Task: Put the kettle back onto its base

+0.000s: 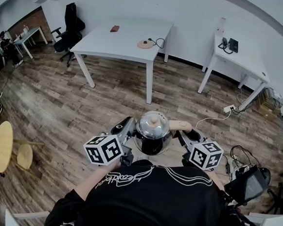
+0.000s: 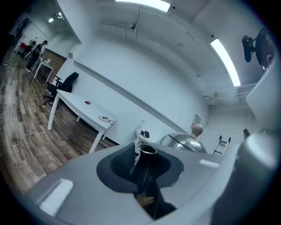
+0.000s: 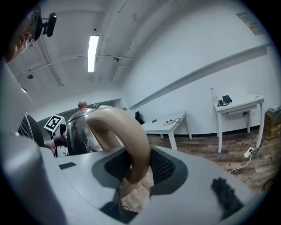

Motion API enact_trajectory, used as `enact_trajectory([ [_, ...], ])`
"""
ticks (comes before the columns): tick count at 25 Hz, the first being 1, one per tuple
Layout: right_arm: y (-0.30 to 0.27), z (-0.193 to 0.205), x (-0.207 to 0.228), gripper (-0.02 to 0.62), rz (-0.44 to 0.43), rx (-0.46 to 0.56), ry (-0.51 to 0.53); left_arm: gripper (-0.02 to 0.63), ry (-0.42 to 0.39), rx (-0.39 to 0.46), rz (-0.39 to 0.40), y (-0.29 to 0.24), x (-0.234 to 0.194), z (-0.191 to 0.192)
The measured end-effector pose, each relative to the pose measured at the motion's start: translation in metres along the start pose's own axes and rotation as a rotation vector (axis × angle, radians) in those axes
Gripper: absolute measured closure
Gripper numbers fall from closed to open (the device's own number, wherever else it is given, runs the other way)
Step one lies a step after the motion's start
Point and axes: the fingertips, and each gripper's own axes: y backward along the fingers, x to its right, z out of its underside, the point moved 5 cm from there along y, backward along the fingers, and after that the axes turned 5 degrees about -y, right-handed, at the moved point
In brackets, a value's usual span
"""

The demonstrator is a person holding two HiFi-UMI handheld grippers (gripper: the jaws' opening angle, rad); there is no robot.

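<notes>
A steel kettle [image 1: 152,130] with a domed lid and a wooden knob hangs in the air in front of the person, above the wood floor. My left gripper [image 1: 122,130] is shut on its dark spout [image 2: 147,152]. My right gripper [image 1: 190,137] is shut on its tan wooden handle [image 3: 128,136], which arches up between the pads. The kettle's shiny body [image 3: 81,129] fills the left of the right gripper view. Far ahead, the round tan base [image 1: 146,44] with its cable lies on a white table [image 1: 113,43]. The base [image 2: 103,118] also shows small in the left gripper view.
A second white table [image 1: 243,59] with a black device stands at the back right. A black office chair [image 1: 69,29] is at the back left, round wooden stools [image 1: 5,145] at the left. A power strip and cables [image 1: 228,109] lie on the floor at the right.
</notes>
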Motion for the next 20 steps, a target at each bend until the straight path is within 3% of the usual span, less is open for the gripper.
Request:
enact_trajectory([
  [10, -0.072, -0.011, 0.048, 0.468, 0.005, -0.032, -0.026, 0.549, 0.031, -0.024, -0.016, -0.069, -0.05, -0.008],
  [20, -0.236, -0.069, 0.129, 0.468, 0.052, -0.059, -0.07, 0.549, 0.052, -0.088, 0.001, -0.226, -0.162, -0.076],
])
